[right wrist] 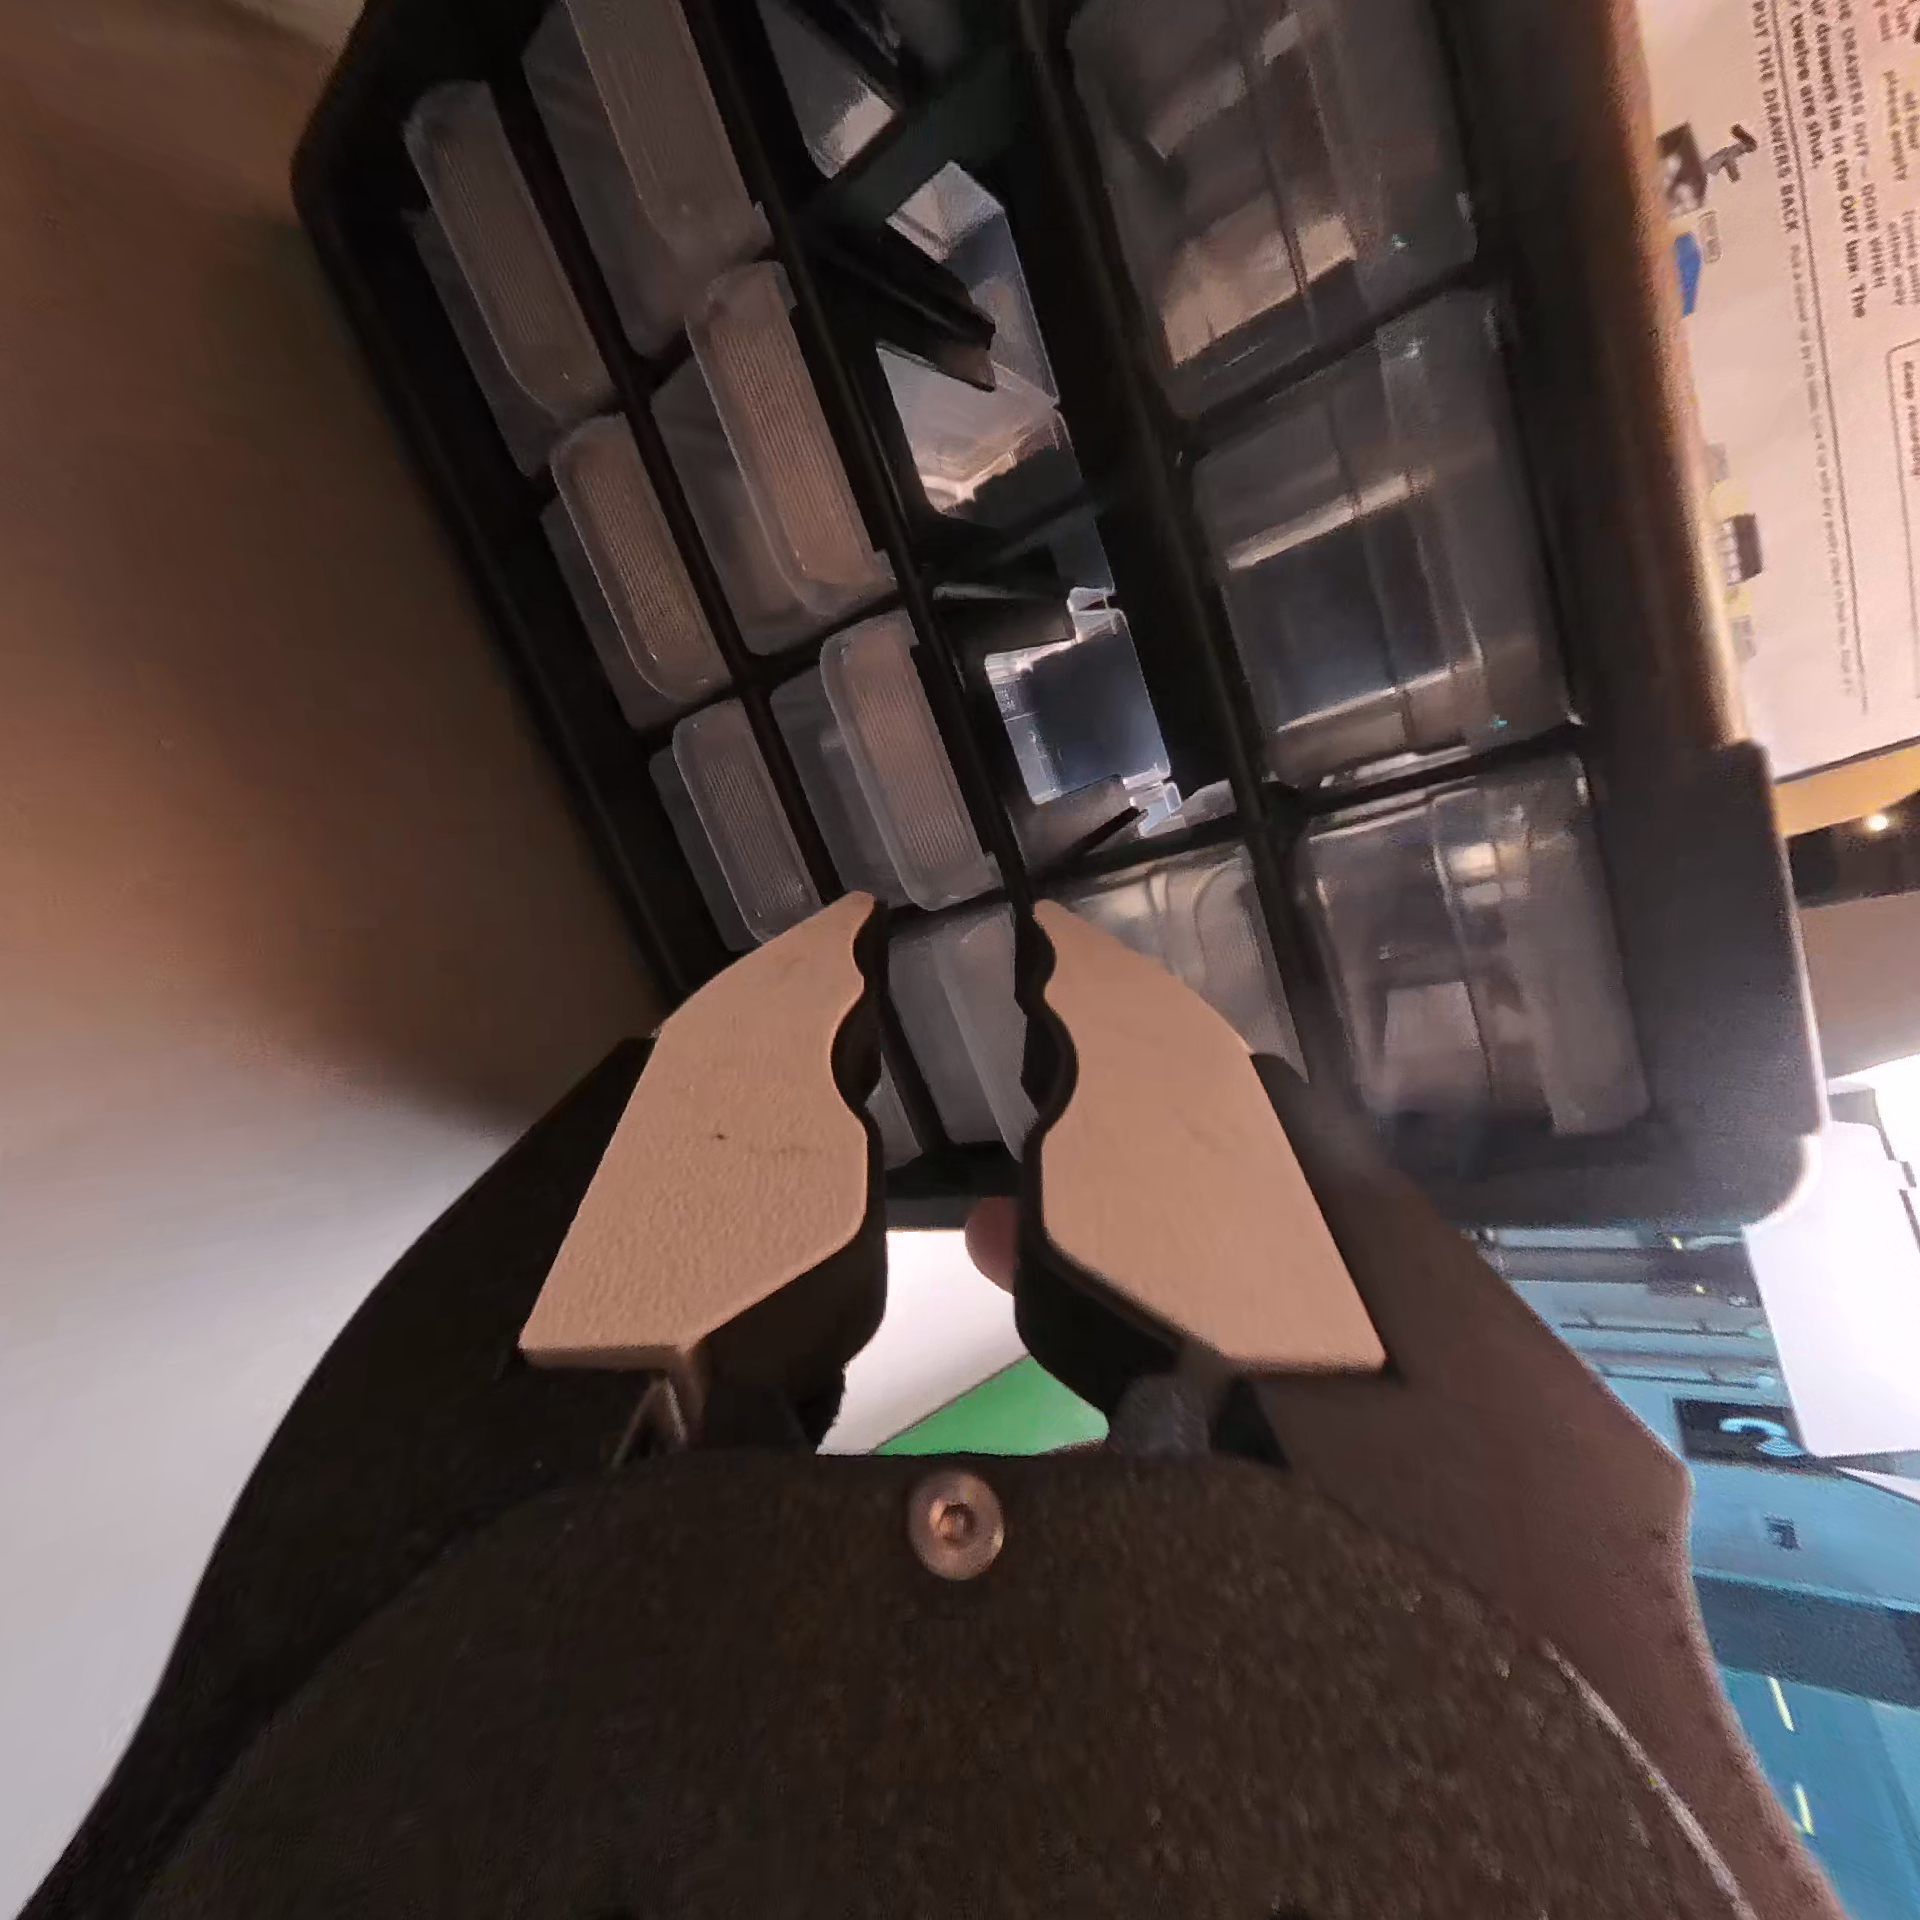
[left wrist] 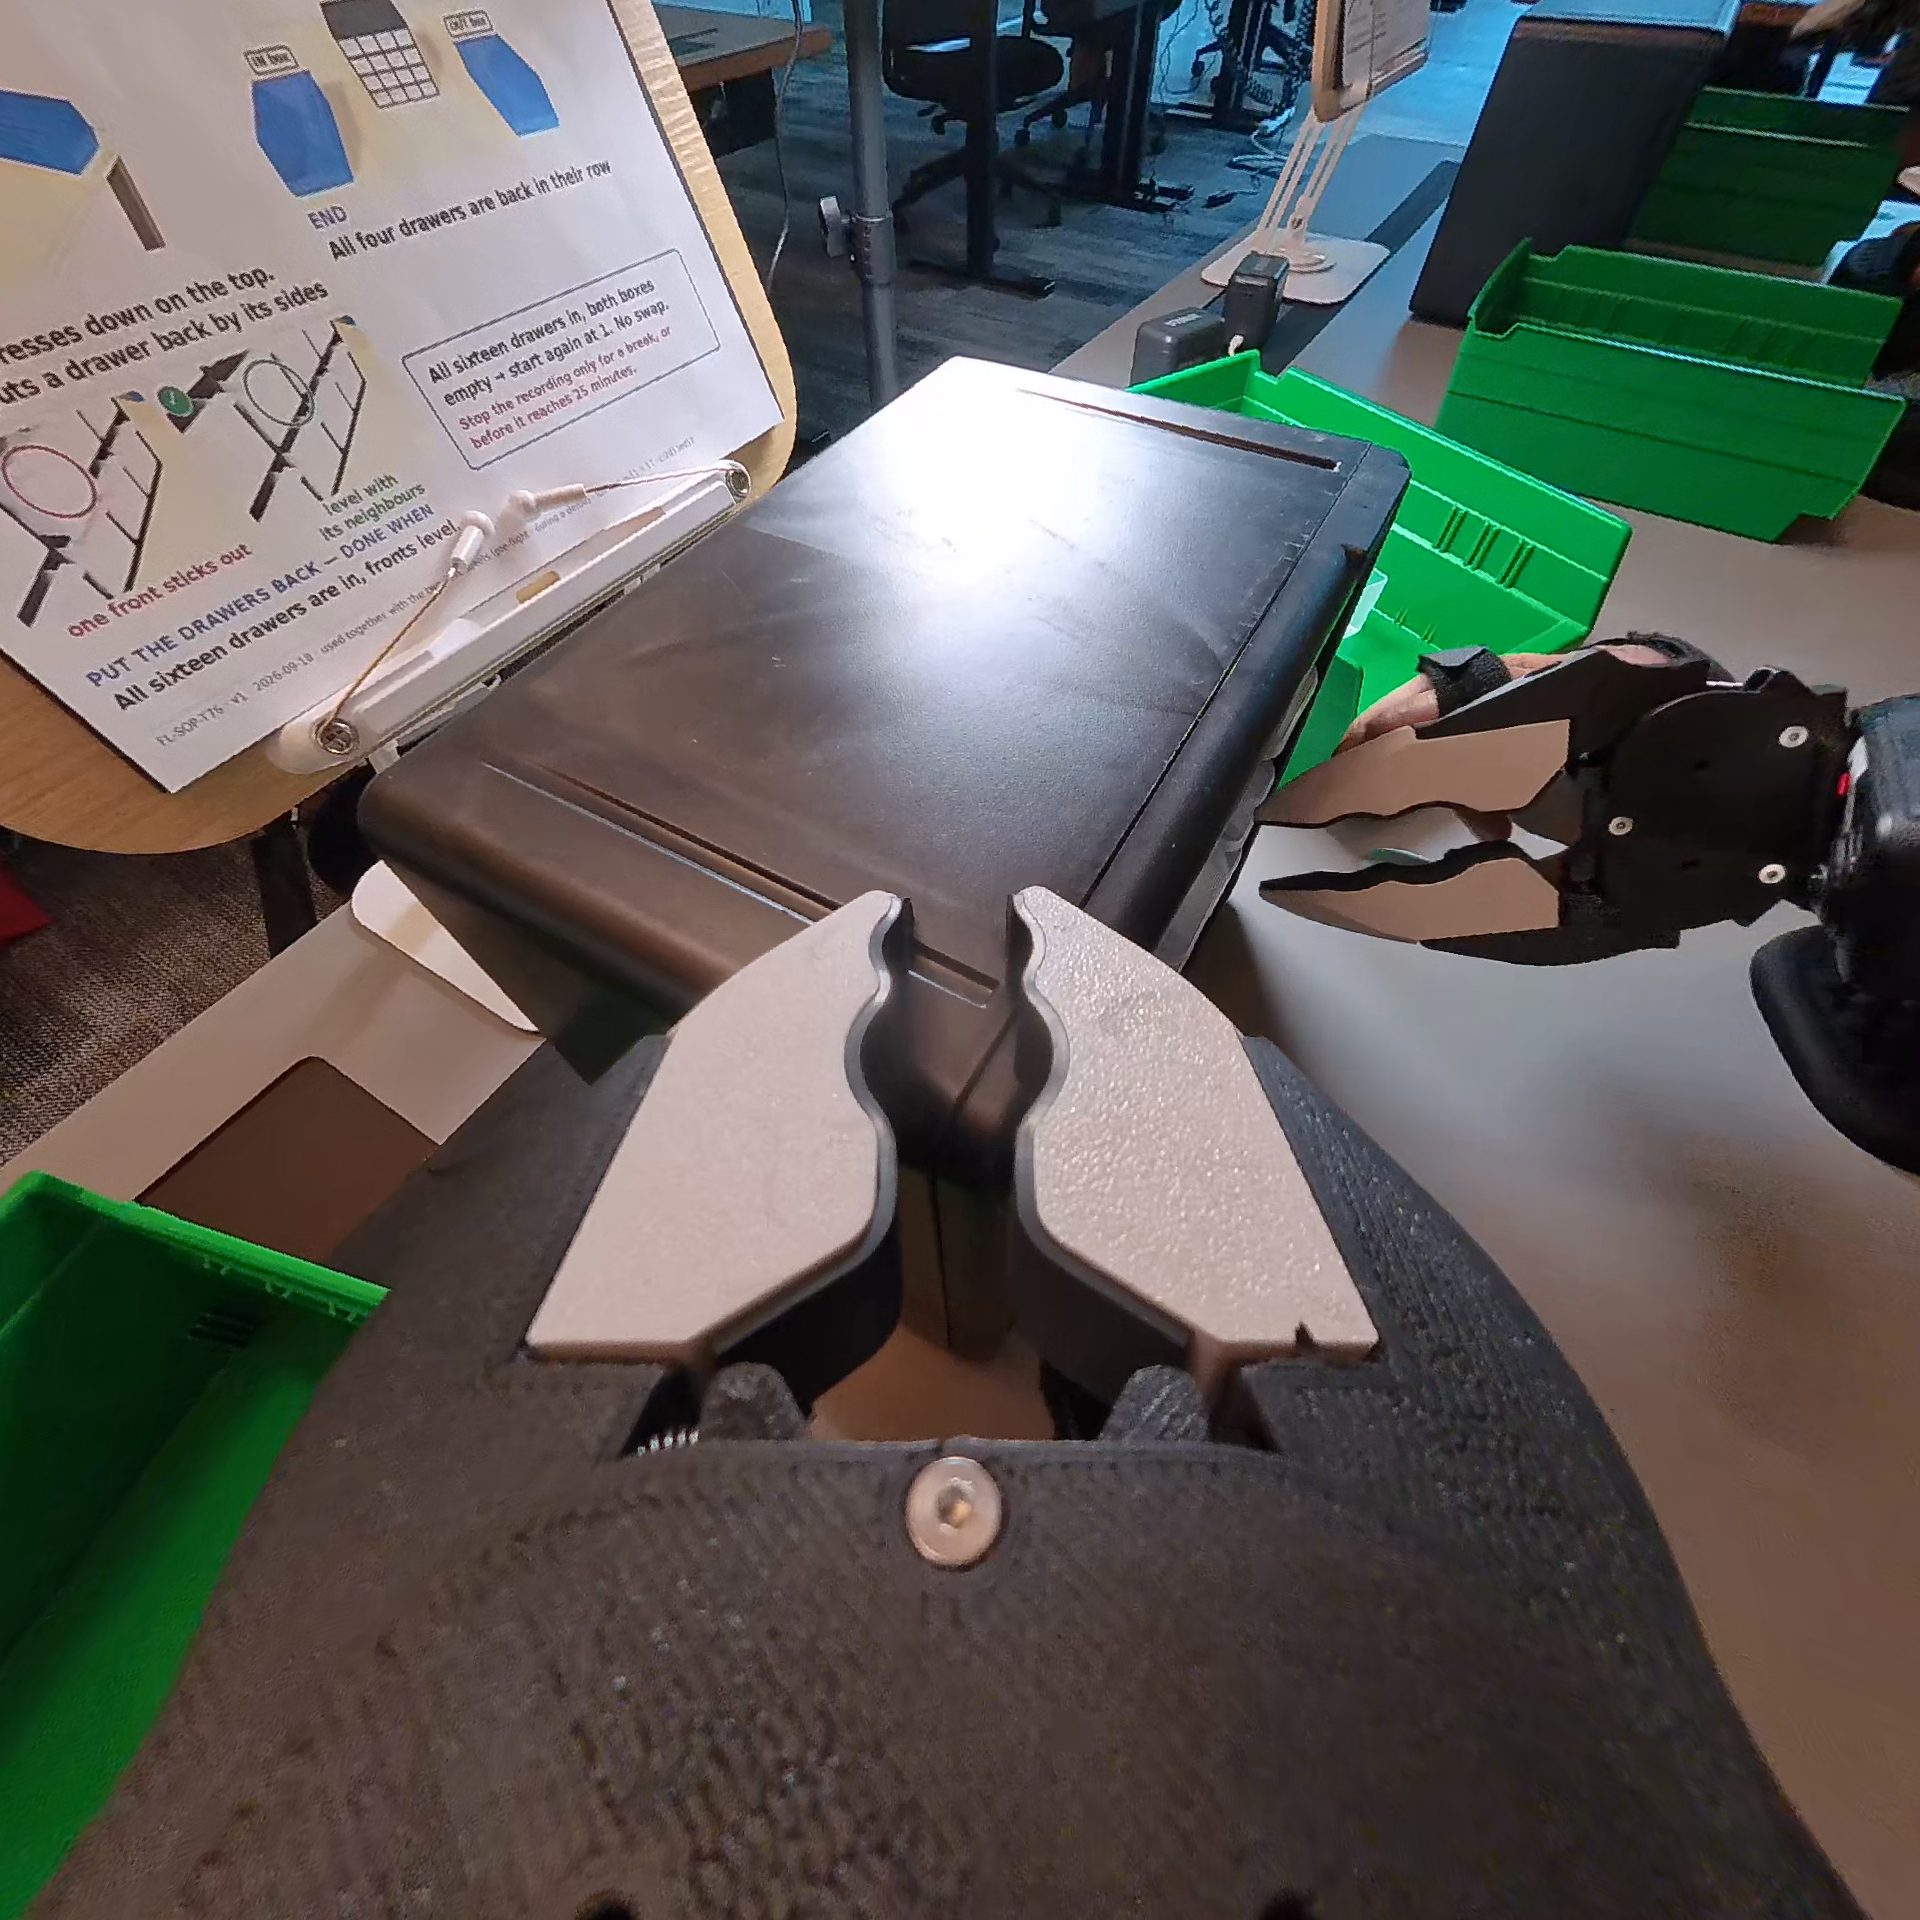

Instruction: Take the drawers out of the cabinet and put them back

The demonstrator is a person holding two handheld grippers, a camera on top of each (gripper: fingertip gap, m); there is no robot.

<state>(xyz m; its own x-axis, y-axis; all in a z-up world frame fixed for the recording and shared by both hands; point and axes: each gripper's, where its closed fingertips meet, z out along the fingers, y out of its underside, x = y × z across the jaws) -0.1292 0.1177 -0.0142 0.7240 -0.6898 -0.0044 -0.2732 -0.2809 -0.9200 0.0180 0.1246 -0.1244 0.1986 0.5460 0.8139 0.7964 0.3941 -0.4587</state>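
Observation:
The black cabinet [left wrist: 935, 644] stands on the table, its top facing me in the left wrist view. My left gripper [left wrist: 961, 914] sits over its near top corner, nearly shut with a narrow slit and nothing between the fingers. My right gripper [left wrist: 1273, 857] is at the cabinet's front face on the right. In the right wrist view, which is rolled sideways, the cabinet front [right wrist: 1174, 582] shows several clear drawers in place and some empty slots [right wrist: 1070, 717] in one row. My right gripper [right wrist: 961, 914] is closed on the handle of a clear drawer [right wrist: 956, 997] at the near end of that row.
A green bin [left wrist: 1475, 540] lies behind the cabinet on the right, another green bin [left wrist: 125, 1455] at the near left, and stacked green bins [left wrist: 1662, 395] farther right. An instruction sheet on a stand [left wrist: 364, 364] stands left of the cabinet. The grey table [left wrist: 1507, 1299] runs to the right.

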